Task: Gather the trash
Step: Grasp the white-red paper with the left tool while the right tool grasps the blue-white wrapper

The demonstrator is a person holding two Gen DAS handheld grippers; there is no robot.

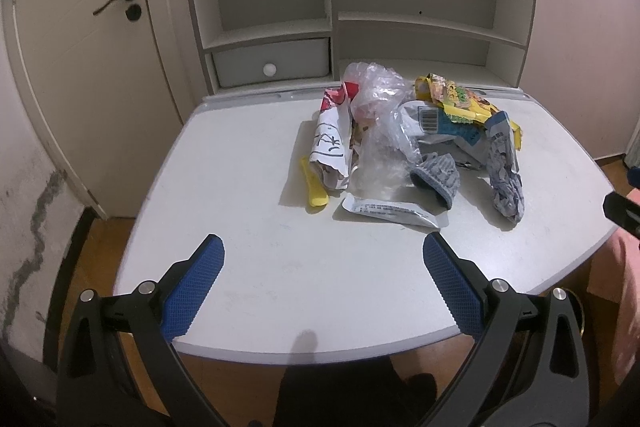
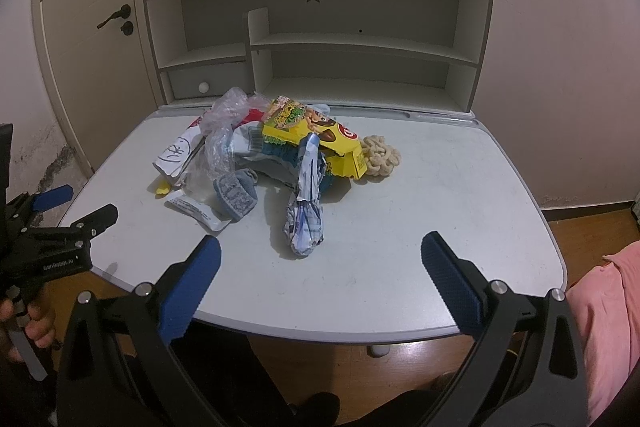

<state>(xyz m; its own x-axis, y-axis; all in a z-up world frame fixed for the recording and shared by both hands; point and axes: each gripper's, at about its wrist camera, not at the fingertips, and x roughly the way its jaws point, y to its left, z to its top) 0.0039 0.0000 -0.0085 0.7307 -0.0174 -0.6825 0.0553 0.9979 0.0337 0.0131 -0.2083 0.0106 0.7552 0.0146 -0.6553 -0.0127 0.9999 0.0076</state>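
A heap of trash lies on the white desk (image 1: 240,187) (image 2: 460,195): a crumpled clear plastic bag (image 1: 378,115) (image 2: 222,131), a white wrapper with red print (image 1: 332,143) (image 2: 176,151), a yellow snack box (image 2: 320,135) (image 1: 460,99), a twisted silver-blue wrapper (image 2: 306,215) (image 1: 506,179), a flat white sachet (image 1: 388,211) (image 2: 196,213), a grey knitted piece (image 1: 436,179) (image 2: 236,195) and a yellow strip (image 1: 316,187). My left gripper (image 1: 323,255) is open over the desk's near edge, short of the heap. My right gripper (image 2: 320,255) is open too, just before the twisted wrapper.
A white shelf unit (image 1: 360,19) (image 2: 320,39) with a drawer stands at the desk's back. A beige braided rope piece (image 2: 380,155) lies behind the yellow box. A door (image 1: 80,47) is at left. A hand (image 2: 32,323) holds the left gripper (image 2: 86,209), seen low left in the right wrist view.
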